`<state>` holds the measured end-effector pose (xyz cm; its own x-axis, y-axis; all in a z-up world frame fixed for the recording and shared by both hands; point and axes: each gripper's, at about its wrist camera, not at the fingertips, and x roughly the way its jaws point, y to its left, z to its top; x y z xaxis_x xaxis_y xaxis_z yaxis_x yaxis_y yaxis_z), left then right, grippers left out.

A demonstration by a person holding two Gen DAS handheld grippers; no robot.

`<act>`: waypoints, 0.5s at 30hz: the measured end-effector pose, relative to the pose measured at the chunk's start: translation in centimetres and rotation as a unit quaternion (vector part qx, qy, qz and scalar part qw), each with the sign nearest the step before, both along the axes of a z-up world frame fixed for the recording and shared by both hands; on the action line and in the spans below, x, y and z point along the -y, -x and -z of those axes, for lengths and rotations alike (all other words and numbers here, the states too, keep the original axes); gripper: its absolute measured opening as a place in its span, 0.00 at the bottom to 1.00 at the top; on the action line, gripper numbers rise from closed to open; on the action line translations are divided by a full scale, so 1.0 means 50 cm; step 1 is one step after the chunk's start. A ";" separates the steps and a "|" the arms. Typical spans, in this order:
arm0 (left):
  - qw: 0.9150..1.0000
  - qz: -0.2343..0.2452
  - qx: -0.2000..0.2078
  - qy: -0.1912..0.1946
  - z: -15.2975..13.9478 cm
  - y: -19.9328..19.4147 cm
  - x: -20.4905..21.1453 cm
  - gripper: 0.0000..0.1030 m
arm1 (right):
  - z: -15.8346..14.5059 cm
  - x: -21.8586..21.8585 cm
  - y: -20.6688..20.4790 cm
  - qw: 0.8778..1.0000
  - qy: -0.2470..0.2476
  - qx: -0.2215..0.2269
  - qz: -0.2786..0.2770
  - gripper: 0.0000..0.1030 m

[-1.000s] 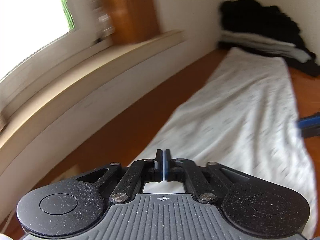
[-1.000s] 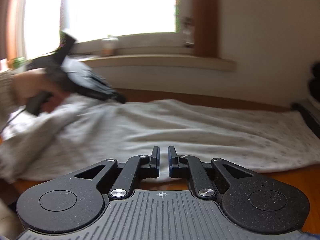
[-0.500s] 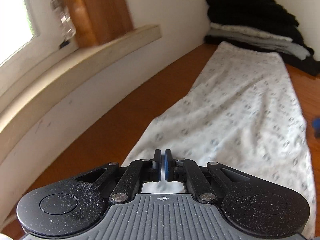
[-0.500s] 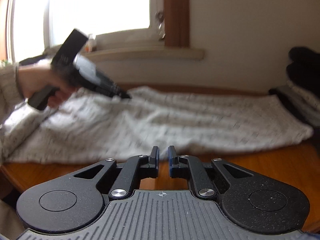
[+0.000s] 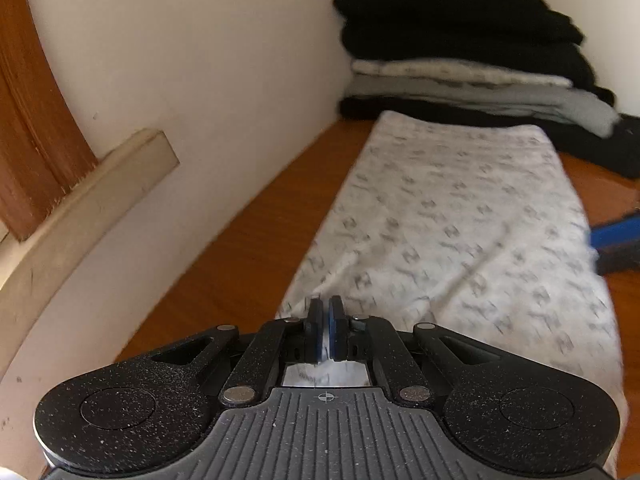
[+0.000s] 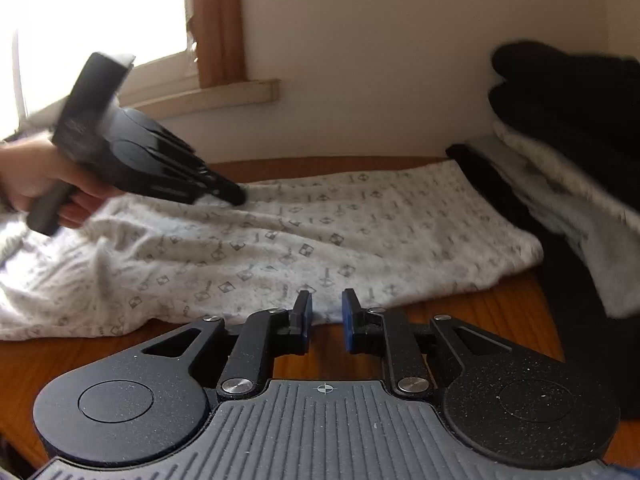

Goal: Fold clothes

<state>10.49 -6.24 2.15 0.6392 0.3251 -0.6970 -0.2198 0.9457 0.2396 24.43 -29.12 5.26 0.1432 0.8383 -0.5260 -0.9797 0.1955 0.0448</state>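
Observation:
A long white cloth with a grey print [image 5: 460,220] lies stretched along the wooden table [image 5: 240,248]. My left gripper [image 5: 325,314] is shut on its near end, and white fabric shows between the pads. In the right wrist view the same cloth [image 6: 320,240] runs across the table, and a hand [image 6: 36,176] holds the left gripper [image 6: 236,197] at the cloth's far edge. My right gripper [image 6: 325,312] stands open at the cloth's near edge with nothing between its fingers. One blue right fingertip [image 5: 616,232] shows at the cloth's right side.
A stack of folded black, white and grey clothes [image 5: 460,60] fills the corner at the cloth's far end, and the same stack [image 6: 560,140] shows on the right. A pale wall and a window sill [image 5: 100,184] border the table. Bare wood [image 6: 460,320] lies beside the cloth.
My left gripper has travelled along the cloth toward the stack, holding the fabric. My right gripper has come up to the cloth's near edge and its fingers have spread wider.

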 end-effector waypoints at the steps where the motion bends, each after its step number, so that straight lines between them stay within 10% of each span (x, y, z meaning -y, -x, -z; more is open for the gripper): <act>1: 1.000 -0.007 -0.001 0.000 0.000 -0.009 -0.004 0.03 | -0.003 0.001 -0.005 1.000 -0.002 0.002 0.004 0.17; 15: 0.999 0.032 0.002 0.001 0.010 -0.114 0.001 0.03 | -0.016 -0.082 -0.103 0.998 0.035 0.017 0.052 0.20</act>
